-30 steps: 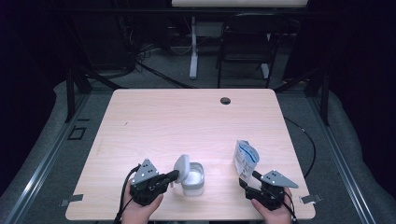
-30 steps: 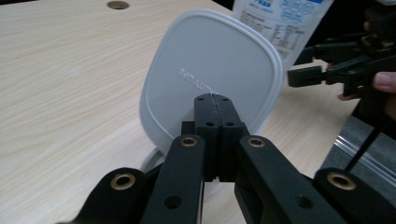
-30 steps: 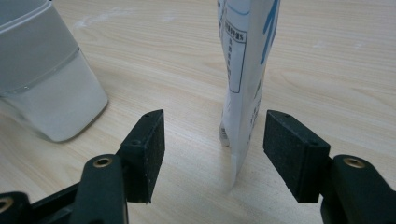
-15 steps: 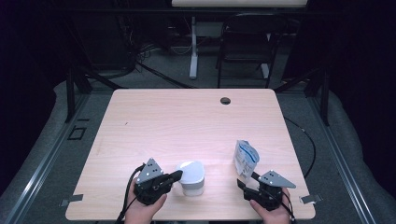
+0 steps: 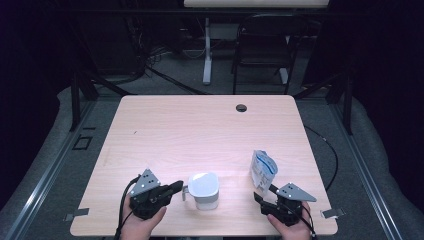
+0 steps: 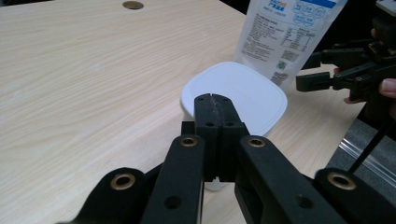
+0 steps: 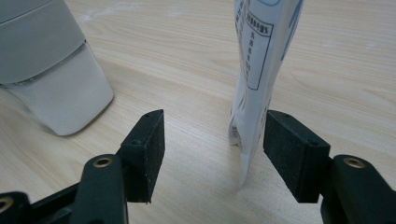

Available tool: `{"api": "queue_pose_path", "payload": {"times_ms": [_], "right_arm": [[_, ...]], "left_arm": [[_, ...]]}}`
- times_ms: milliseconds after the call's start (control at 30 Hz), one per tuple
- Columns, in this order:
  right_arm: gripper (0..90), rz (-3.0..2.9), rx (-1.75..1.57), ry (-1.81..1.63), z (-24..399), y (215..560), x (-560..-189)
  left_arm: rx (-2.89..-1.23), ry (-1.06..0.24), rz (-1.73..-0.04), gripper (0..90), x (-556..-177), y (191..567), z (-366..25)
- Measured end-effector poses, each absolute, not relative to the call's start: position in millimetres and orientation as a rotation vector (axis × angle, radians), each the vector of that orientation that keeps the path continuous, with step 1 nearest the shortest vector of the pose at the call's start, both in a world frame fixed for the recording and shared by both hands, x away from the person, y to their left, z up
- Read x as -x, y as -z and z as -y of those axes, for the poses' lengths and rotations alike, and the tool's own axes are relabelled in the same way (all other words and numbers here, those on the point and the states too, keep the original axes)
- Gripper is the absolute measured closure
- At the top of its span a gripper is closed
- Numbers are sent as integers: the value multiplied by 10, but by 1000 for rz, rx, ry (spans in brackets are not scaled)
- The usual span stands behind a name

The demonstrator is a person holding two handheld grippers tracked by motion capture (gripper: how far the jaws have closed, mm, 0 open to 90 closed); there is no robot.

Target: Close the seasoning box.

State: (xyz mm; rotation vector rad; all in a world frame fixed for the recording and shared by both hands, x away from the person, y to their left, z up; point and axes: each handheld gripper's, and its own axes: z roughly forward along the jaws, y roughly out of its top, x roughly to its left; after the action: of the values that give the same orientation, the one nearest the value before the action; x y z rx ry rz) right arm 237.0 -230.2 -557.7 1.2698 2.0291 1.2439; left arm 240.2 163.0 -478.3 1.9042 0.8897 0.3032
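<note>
My left gripper (image 6: 215, 100), closed empty above the white container (image 5: 203, 189), should clear it (right gripper (image 7: 212, 156) open astride the pouch (image 7: 259, 70)).

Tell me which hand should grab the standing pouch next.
Right, probably. The right tool is open with the pouch between its jaws, not yet pressed. The left tool is shut, over the container's lid.
</note>
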Motion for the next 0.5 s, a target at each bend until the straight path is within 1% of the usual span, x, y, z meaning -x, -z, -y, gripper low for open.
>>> {"api": "queue_pose_path", "payload": {"times_ms": [200,500], "right_arm": [[385,-2022,-1276,-1255,2307,5581,-2371],[386,-2020,-1276,-1249,2314,5576,-2368]], "left_arm": [[-1896,-319,-926,900,-2384,4817,-1755],[-1900,-345,-995,900,-2392,4965,-1973]]}}
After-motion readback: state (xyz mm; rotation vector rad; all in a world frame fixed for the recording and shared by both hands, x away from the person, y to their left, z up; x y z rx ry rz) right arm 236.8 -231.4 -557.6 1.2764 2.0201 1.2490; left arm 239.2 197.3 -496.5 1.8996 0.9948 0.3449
